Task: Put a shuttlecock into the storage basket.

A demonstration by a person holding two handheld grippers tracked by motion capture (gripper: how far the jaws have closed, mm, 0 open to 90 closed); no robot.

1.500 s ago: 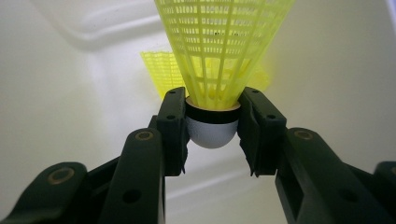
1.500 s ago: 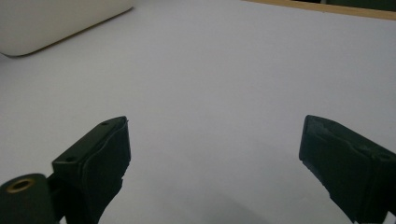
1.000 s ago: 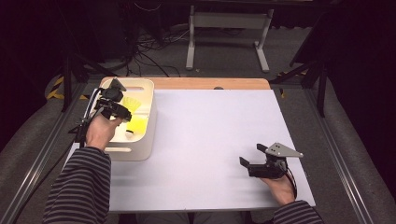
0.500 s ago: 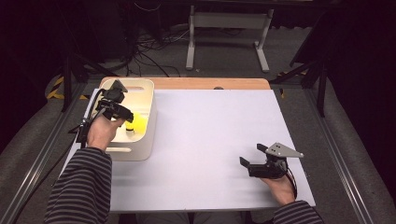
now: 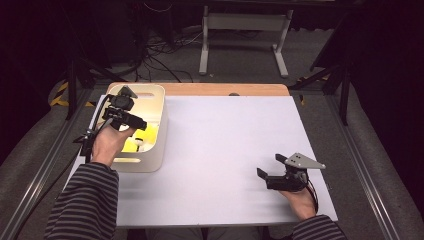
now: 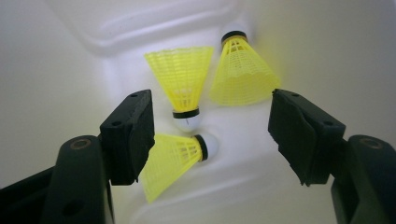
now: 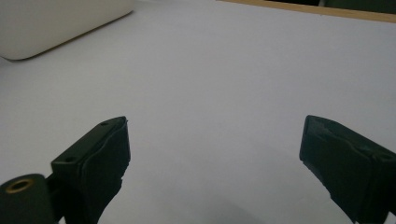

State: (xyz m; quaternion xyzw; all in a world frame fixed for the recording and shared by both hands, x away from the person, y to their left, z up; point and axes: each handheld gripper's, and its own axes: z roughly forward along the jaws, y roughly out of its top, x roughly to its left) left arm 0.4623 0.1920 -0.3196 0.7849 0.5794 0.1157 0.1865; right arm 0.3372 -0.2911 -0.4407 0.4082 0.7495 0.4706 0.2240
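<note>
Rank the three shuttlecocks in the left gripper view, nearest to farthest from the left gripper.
1. Lying shuttlecock: lowest, beside the left-hand jaw, cork pointing right.
2. Middle shuttlecock: just above it, cork down, between the open jaws of the left gripper.
3. Upper-right shuttlecock: cork up, by the bin wall, farthest.

High view: your table (image 5: 225,150) lit evenly from above, floor and surroundings beyond far edge dim to black. Soft shadows near left corner, beside bin (image 5: 159,145). Picture soft, low detail. Left gripper view: bright, bin wall washed out, shuttlecocks (image 6: 187,86) fairly sharp, jaws blurred. Right gripper view: flat light, jaws out of focus, faint shadow under them.
</note>
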